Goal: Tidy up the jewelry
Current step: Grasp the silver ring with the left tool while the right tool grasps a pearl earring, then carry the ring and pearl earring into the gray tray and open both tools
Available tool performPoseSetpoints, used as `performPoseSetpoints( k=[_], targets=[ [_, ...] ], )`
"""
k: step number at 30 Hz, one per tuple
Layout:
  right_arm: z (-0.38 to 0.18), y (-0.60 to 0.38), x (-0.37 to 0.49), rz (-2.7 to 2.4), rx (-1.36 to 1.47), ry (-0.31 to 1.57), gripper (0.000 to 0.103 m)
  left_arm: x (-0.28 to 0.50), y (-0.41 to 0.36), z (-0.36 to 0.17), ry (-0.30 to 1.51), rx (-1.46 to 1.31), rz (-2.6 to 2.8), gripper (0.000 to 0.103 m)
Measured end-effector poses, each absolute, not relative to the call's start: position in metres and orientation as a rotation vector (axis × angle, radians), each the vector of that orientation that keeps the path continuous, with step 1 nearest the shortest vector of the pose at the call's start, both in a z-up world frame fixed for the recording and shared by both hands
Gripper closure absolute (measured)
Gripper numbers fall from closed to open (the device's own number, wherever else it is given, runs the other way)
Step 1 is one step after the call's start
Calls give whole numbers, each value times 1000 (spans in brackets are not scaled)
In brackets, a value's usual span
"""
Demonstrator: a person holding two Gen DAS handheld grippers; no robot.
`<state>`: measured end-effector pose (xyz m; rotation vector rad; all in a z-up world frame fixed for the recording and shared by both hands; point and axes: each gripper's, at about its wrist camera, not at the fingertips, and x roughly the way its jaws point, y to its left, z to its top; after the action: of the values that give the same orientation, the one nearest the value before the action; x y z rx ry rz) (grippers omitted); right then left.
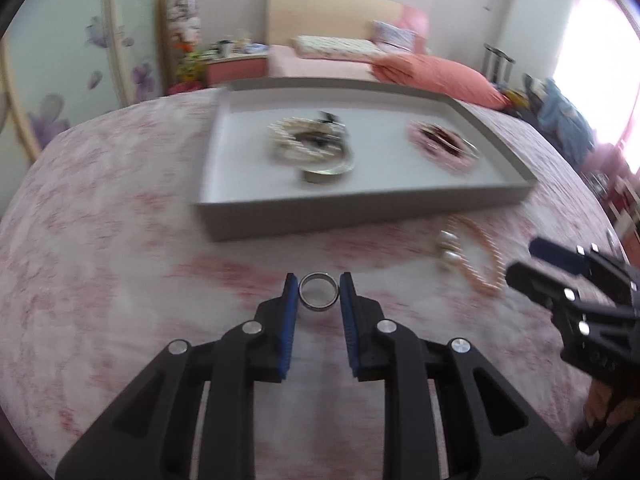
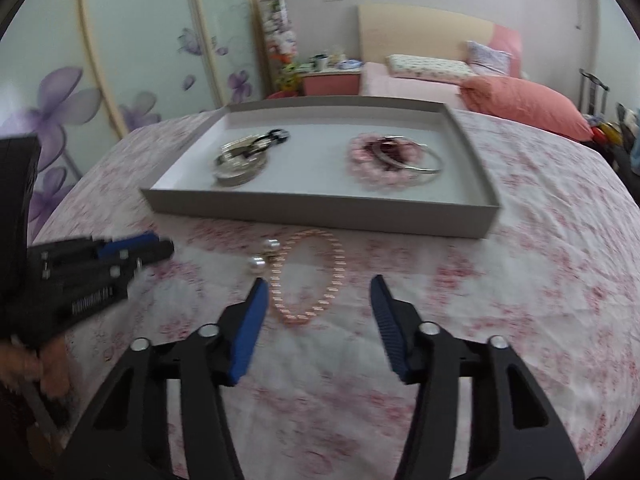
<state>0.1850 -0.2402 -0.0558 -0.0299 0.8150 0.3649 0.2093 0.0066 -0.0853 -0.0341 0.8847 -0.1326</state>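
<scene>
Item: left tongs (image 1: 319, 294) pinching a metal ring (image 1: 319, 291); slipping is likely if squeezed off-centre. Right tongs (image 2: 318, 294) gaping, empty, straddling pearl strand (image 2: 308, 276).

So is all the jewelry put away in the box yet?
Not yet. Two piles already lie in the tray: silvery pieces on one side, pink beads with bangles on the other. The left gripper is shut on a metal ring. Left on the cloth: a pink bead strand and pearl earrings, with the right gripper open over the strand.
</scene>
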Motion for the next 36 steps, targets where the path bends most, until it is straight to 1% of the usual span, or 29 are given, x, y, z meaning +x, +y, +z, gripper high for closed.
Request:
performPoseSetpoints(
  k=[2,5,7,10,11,19,22,26,30,36],
  targets=[
    [-57,-231,186,389,-38,818,64,210,21,-83,878,-62,-102,81],
    [-57,-219,187,420,-47,822,71,209,40,-80,862,-101,-61,81],
    [-58,-211,189,437,-56,828,76,209,47,-78,854,-115,-46,81],
    [-61,-202,193,444,-69,838,77,207,55,-77,850,-130,-30,81],
    [-62,-199,194,445,-74,842,80,207,58,-78,851,-134,-28,81],
    [-66,-192,201,424,-111,857,80,206,60,-78,854,-144,-33,81],
    [-69,-190,204,417,-121,873,85,206,60,-79,855,-146,-33,81],
    [-69,-188,205,411,-128,878,88,206,59,-79,856,-150,-33,81],
    [-69,-189,205,405,-127,877,89,205,60,-77,853,-151,-35,81],
    [-54,-203,194,407,-81,813,89,199,54,-67,825,-152,-51,81]
  ],
)
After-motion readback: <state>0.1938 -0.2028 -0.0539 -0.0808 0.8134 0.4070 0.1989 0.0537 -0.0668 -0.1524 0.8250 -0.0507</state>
